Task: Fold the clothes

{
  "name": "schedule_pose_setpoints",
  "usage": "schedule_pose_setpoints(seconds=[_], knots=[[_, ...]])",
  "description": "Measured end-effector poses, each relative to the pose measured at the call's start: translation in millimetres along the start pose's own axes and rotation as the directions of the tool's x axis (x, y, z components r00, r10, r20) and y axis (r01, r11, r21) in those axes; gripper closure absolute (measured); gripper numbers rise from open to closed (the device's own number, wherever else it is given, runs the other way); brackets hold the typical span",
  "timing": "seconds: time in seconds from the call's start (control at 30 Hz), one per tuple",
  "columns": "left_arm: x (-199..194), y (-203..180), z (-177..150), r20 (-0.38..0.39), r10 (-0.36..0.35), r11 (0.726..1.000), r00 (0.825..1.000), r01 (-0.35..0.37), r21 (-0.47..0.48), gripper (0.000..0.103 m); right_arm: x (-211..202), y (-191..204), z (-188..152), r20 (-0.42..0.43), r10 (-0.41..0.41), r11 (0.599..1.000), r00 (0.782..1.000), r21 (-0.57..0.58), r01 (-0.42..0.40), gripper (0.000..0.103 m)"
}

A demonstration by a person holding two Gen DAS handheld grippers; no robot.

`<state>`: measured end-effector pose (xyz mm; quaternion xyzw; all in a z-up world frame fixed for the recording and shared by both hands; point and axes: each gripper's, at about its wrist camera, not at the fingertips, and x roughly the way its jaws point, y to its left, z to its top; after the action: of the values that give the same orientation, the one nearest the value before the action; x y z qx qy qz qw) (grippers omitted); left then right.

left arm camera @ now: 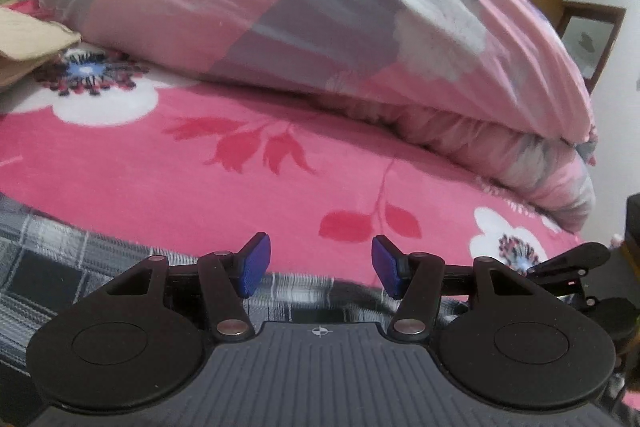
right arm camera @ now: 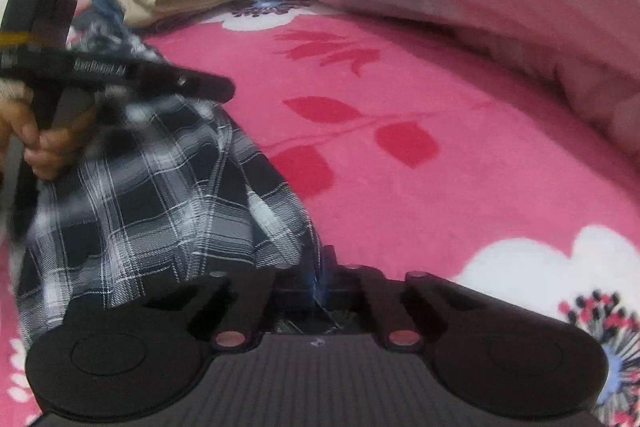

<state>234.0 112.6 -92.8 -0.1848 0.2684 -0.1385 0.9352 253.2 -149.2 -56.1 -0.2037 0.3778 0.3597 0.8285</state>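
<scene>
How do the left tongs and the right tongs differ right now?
The left tongs stand open, blue pads apart with nothing between them, while the right tongs are shut on the plaid shirt. The left tongs hover over the shirt's edge and the pink bedsheet; the right tongs pinch the shirt's corner, so their pads are hidden. Both are black and point across the same bed.

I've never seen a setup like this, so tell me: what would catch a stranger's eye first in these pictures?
First the bright pink flowered blanket covering the bed, with a big pink-and-grey quilt heaped at its far side. Then the black-and-white plaid shirt bunched at the left of the right camera's view, its edge pinched in the shut right gripper. The left gripper hovers open over the plaid cloth.
</scene>
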Motion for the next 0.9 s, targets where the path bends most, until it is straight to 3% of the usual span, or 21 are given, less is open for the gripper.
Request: schedule_pose_setpoints(seconds=[0.13, 0.37, 0.47, 0.53, 0.6, 0.7, 0.77, 0.87, 0.9], knots=[[2, -5, 6, 0.036, 0.019, 0.999, 0.999, -0.02, 0.029, 0.047, -5, -9, 12, 0.075, -0.108, 0.994, 0.991, 0.031, 0.106, 0.101], [22, 9, 4, -0.035, 0.029, 0.999, 0.999, -0.031, -0.038, 0.048, 33, -20, 9, 0.094, -0.187, 0.981, 0.978, 0.077, 0.18, 0.101], [25, 15, 2, -0.051, 0.024, 0.997, 0.998, -0.028, -0.072, 0.048, 32, -38, 8, 0.114, -0.206, 0.954, 0.972, 0.245, 0.174, 0.1], [23, 16, 2, -0.044, 0.022, 0.997, 0.999, -0.025, -0.079, 0.048, 19, -60, 4, 0.114, -0.241, 0.902, 0.964, 0.394, 0.178, 0.097], [22, 17, 1, -0.042, 0.019, 0.996, 0.999, -0.022, -0.088, 0.048, -8, -89, -6, 0.125, -0.282, 0.819, 0.951, 0.548, 0.171, 0.097], [21, 18, 1, -0.037, 0.017, 0.995, 0.999, -0.021, -0.102, 0.048, -67, -118, -40, 0.134, -0.398, 0.703, 0.908, 0.68, 0.207, 0.096], [18, 19, 2, -0.029, 0.022, 0.993, 0.999, -0.025, -0.113, 0.047, -109, -131, -77, 0.088, -0.49, 0.627, 0.867, 0.727, 0.28, 0.092], [14, 20, 4, -0.006, 0.034, 0.991, 0.999, -0.034, -0.132, 0.047, -151, -145, -133, -0.036, -0.53, 0.539, 0.847, 0.757, 0.37, 0.089], [13, 21, 4, -0.001, 0.037, 0.99, 0.999, -0.037, -0.138, 0.047, -157, -150, -151, -0.082, -0.52, 0.514, 0.85, 0.765, 0.388, 0.089]])
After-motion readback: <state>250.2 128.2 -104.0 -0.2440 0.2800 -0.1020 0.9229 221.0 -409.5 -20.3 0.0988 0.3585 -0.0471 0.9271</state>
